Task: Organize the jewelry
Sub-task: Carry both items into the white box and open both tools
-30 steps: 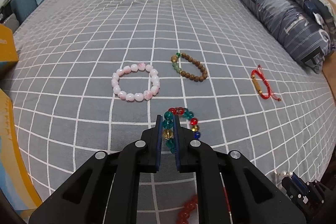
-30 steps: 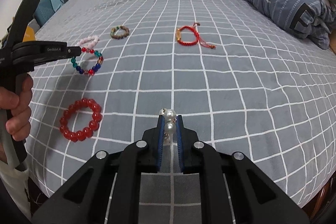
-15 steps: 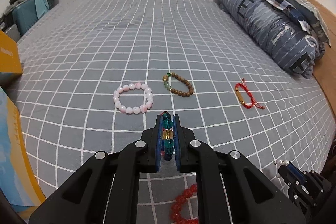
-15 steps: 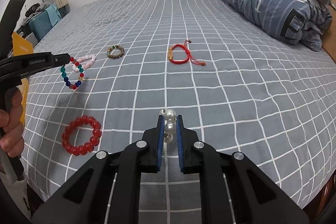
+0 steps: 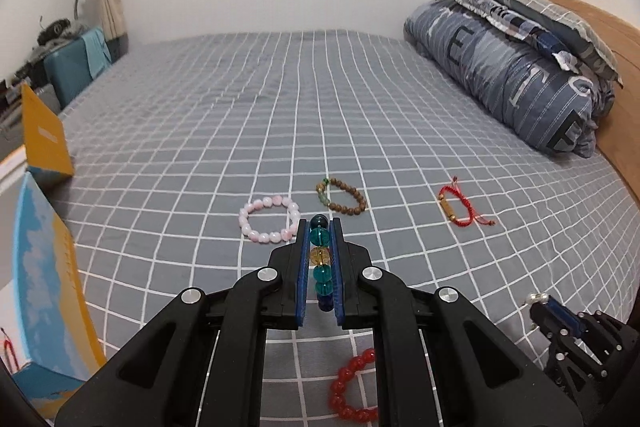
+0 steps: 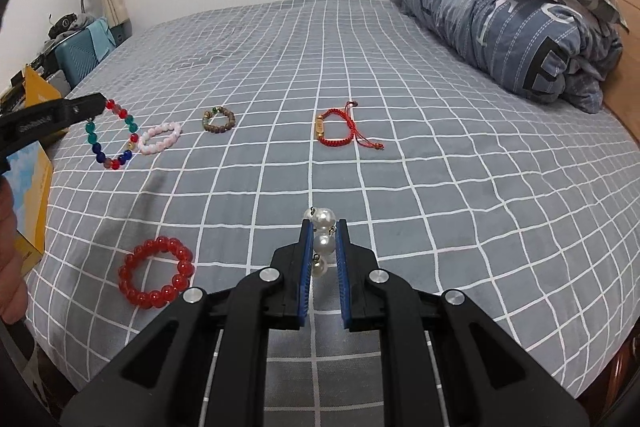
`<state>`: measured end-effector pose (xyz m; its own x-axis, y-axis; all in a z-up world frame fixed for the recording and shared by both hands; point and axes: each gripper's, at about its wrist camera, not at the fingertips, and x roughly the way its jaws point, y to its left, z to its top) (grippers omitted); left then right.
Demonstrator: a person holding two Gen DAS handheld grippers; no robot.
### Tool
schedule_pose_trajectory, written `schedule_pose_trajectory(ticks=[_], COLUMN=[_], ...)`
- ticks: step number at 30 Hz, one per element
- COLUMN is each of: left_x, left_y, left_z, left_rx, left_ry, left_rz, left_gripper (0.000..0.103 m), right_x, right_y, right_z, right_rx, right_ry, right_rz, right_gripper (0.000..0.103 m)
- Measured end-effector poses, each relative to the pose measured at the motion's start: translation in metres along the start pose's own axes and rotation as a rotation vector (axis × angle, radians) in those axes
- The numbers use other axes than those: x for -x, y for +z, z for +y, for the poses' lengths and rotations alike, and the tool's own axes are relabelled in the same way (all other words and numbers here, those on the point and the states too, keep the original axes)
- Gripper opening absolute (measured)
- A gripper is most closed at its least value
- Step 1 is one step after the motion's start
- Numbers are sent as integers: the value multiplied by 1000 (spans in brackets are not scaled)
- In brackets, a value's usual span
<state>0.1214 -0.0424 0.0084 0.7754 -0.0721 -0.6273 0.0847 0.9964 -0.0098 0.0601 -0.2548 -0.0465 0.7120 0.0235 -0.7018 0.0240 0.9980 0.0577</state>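
Left gripper (image 5: 319,231): jaws closed on a bracelet of mixed teal, amber, blue and red glass beads (image 5: 320,259). A run of its beads sat pinched between the blue pads, and the rest of the loop hung free beneath, clear of the bedspread.

Right gripper (image 6: 323,231): jaws closed on a string of white pearl beads (image 6: 323,227). One pearl was clamped between the pads, one stood just past the tips, and one hung below.

Grey bedspread with white grid lines (image 5: 280,107), holding four loose pieces:
- One pale pink stone-bead bracelet (image 5: 269,219), lying just beyond the left gripper's tips.
- One brown wooden-bead bracelet with green beads (image 5: 341,195), just right of the pink one.
- One red cord bracelet with a gold tube bead (image 5: 456,207), well to the right.
- One red round-bead bracelet (image 6: 156,271), at the near edge.

By view: only the right wrist view showed the multicoloured loop whole (image 6: 112,133), dangling from the left gripper's tips, and the red bead ring complete. The left wrist view cut that ring off behind its own jaws, but showed the right gripper from outside at lower right (image 5: 538,301), pearls at its tips.

Also present: one folded blue-grey quilt (image 5: 512,79) at far right, and a yellow and blue box (image 5: 44,267) at left.
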Motion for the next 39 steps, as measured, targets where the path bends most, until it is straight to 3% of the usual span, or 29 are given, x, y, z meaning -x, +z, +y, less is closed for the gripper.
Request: schedule_pose_trajectory(ticks=[4,11,19,23,29,39], left_x=[10,11,33,56,97,153], left_y=[1,6,21,31,42,33], left_z=[-3,-4,14,31,79,192], left_rx=[-5,17,44,49,86,216], left_ry=[12,0,32,66,145,307], left_rz=[-20,29,42,13,-20,-26], left_gripper=[9,9,9,9,9,9], right_x=[-2,-2,29,40,55,79], right_y=[0,6,37,59,93,123], right_z=[-1,-5,13,31,77,208], right_rx=[-4,-18,32,50,101,246], right_ry=[-5,-17,1,26,87,226], right_rz=[4,14,-52,-76,-102,-127], right_gripper=[11,11,11,11,11,11])
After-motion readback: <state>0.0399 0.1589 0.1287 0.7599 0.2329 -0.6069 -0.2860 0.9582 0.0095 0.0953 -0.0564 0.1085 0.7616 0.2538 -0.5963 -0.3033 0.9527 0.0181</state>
